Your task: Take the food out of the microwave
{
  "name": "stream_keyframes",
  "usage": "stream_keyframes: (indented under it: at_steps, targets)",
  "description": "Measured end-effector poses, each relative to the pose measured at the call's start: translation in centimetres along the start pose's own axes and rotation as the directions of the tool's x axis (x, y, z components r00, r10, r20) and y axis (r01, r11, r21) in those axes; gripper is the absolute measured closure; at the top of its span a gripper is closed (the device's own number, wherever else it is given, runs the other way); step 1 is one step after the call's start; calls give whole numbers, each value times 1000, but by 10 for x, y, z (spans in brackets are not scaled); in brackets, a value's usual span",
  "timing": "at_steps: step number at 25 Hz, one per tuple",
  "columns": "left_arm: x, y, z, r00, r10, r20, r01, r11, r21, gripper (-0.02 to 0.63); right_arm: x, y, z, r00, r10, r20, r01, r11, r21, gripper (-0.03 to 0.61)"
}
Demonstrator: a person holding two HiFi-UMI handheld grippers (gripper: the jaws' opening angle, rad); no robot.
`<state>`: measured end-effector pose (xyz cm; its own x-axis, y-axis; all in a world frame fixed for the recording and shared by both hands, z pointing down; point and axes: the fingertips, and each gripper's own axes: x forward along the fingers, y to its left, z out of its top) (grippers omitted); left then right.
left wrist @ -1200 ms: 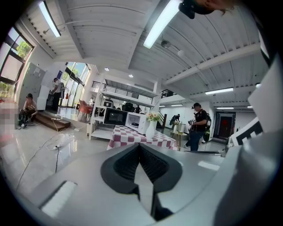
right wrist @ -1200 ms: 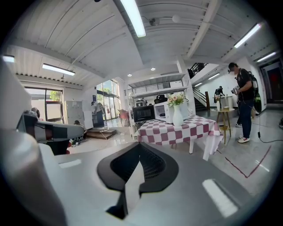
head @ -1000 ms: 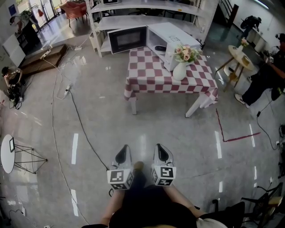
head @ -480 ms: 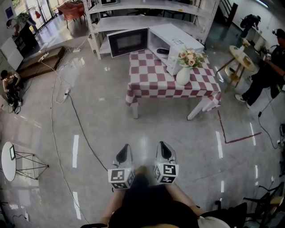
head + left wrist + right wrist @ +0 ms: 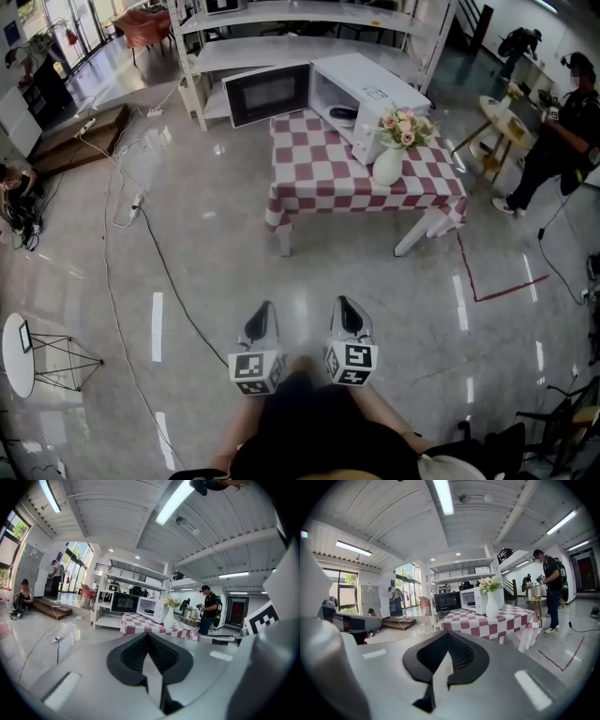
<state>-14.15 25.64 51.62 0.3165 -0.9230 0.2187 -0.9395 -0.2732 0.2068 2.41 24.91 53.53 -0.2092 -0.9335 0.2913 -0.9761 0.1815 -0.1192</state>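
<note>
- Our left gripper [image 5: 261, 317] and right gripper [image 5: 345, 311] have jaws together, pinching nothing, well apart from the microwave [image 5: 375, 89];
- the food [image 5: 342, 112], a dark dish, lies inside the microwave, its door [image 5: 268, 91] swung open leftward;
- we judge the right gripper slightly nearer.

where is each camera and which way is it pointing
Head view: on the person's head, looking steeply down across the floor at the checked table and open microwave; shows both forearms, left tongs, right tongs.
Left gripper view: rides the left tongs, looks along its shut, empty jaws toward the checked table.
Right gripper view: rides the right tongs, looks along its shut, empty jaws toward the vase.
Shared: all three see the microwave on the checked table.
</note>
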Motion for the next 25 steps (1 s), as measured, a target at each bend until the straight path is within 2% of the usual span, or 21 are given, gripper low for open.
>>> stream_keyframes:
  at_steps: [17, 25]
  targets:
    - [12, 12, -2, 1000, -25, -3, 25, 1000, 7, 604, 1, 8, -7, 999, -31, -9, 31, 1000, -2, 578]
    - [9, 0, -10, 998, -55, -24, 56, 998, 23, 604, -16, 1, -3, 997, -71, 3, 71, 997, -22, 578]
